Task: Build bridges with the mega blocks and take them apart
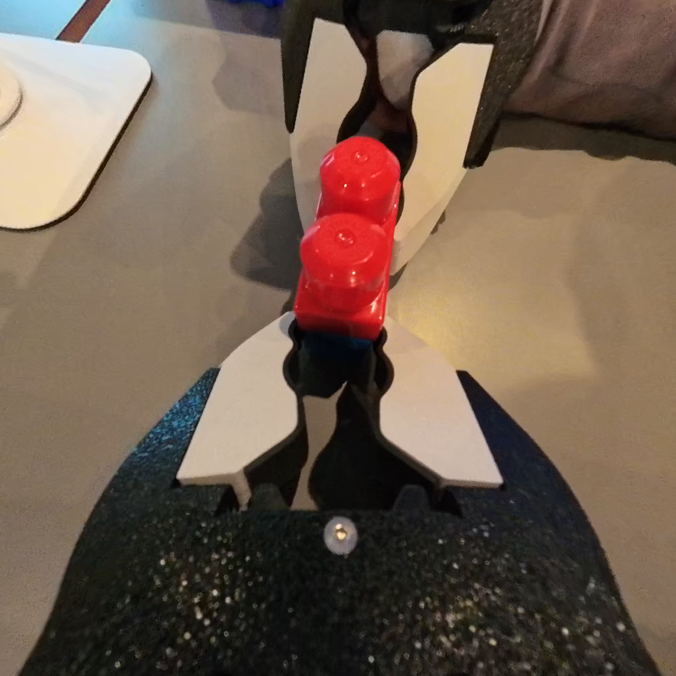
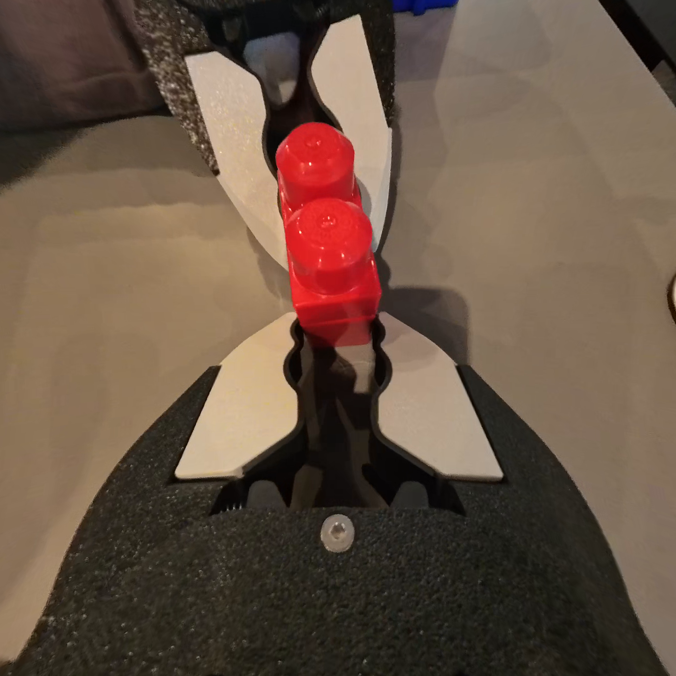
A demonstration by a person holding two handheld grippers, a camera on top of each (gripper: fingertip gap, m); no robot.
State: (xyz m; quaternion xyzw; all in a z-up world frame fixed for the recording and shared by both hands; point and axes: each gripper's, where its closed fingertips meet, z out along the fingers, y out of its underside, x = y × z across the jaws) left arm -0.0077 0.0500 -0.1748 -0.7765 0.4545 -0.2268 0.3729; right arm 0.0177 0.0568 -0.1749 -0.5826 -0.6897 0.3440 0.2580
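A red two-stud block [image 1: 347, 190] is held above the grey table [image 1: 146, 329] between my two grippers, which face each other. My left gripper [image 1: 340, 323] is shut at the block's near end, where a blue block [image 1: 336, 345] shows just under the red one between the fingers. My right gripper [image 1: 353, 248] comes in from the far side and clamps the other end. In the right wrist view the red block [image 2: 329, 248] sits between my right gripper's [image 2: 338, 325] fingertips, with the left gripper [image 2: 331, 256] beyond. No blue block shows there.
A white flat pad [image 1: 55, 128] with rounded corners lies on the table at the far left. A grey-brown sleeve [image 1: 603, 66] rests at the back right. Blue pieces [image 2: 420, 5] lie at the far edge. The table's edge [image 2: 636, 62] runs along the upper right. My left and right fingertips are right by each other.
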